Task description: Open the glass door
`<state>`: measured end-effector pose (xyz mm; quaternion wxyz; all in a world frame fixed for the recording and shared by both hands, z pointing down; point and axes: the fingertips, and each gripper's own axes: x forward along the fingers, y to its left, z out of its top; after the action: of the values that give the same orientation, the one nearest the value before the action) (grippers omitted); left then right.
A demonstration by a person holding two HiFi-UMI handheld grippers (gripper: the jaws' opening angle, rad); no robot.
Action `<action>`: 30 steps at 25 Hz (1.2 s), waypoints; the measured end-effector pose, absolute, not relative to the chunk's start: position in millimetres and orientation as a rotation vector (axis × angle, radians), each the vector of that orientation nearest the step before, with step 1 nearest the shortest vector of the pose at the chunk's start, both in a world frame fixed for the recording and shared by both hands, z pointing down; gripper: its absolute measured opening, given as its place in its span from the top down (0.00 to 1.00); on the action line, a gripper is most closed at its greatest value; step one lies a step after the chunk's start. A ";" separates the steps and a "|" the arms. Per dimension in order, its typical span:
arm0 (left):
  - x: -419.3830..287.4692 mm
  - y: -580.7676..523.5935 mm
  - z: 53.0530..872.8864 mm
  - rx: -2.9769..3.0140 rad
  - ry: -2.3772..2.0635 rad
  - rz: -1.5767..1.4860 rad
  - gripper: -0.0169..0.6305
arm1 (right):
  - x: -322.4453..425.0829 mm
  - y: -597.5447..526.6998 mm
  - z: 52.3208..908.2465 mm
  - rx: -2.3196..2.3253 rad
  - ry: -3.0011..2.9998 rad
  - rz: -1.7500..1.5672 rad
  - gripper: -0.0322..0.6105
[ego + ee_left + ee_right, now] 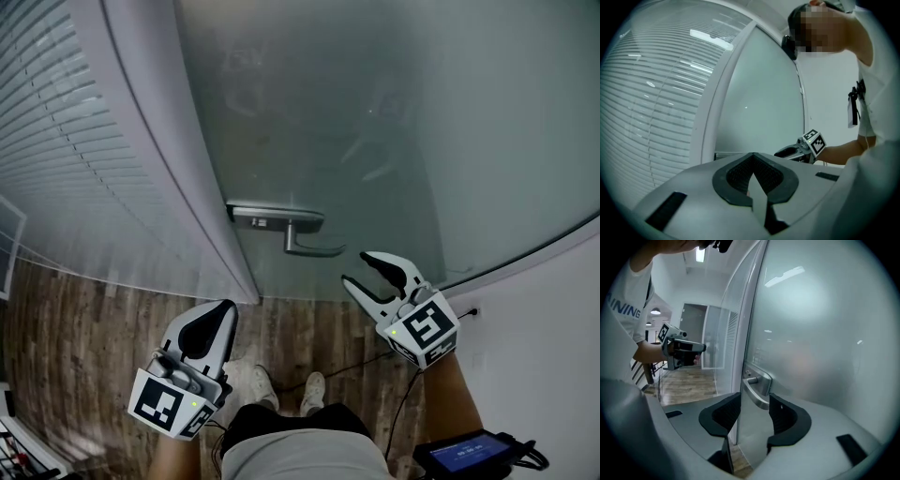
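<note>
The frosted glass door (375, 122) fills the upper middle of the head view. Its metal handle plate (274, 218) carries a lever (317, 249) pointing right. My right gripper (356, 268) stands open just right of and below the lever's free end, not touching it. In the right gripper view the lever (757, 389) shows ahead in the gap of my right gripper (754, 416), clear of both pads. My left gripper (223, 307) is shut and empty, low and left of the door by the frame. In the left gripper view my left gripper (752, 174) has its pads together.
A white door frame post (159, 141) runs down left of the glass, with slatted blinds (47, 141) behind a pane beyond it. A white wall (544, 319) stands at the right. Wood floor (94, 309), a cable (394, 356) and the person's shoes (286, 389) lie below.
</note>
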<state>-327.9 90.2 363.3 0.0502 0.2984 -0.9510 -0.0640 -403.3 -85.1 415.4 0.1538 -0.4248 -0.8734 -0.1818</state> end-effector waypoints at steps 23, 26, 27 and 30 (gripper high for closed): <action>-341.6 94.4 382.7 0.840 -2.884 -0.212 0.97 | -440.7 -72.4 456.6 -1.235 -2.285 -0.748 0.78; -339.3 88.8 379.7 0.851 -2.883 -0.214 0.97 | -439.9 -69.2 468.3 -1.206 -2.275 -0.722 0.78; -337.7 86.1 378.6 0.858 -2.883 -0.215 0.97 | -438.9 -68.2 472.1 -1.201 -2.284 -0.699 0.78; -332.1 78.2 374.8 0.883 -2.884 -0.218 0.97 | -437.3 -70.9 472.7 -1.178 -2.338 -0.634 0.78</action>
<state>-332.1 78.2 374.8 0.0590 0.2915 -0.9520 -0.0720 -437.3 -70.9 472.7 0.2223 -0.4264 -0.8462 -0.2297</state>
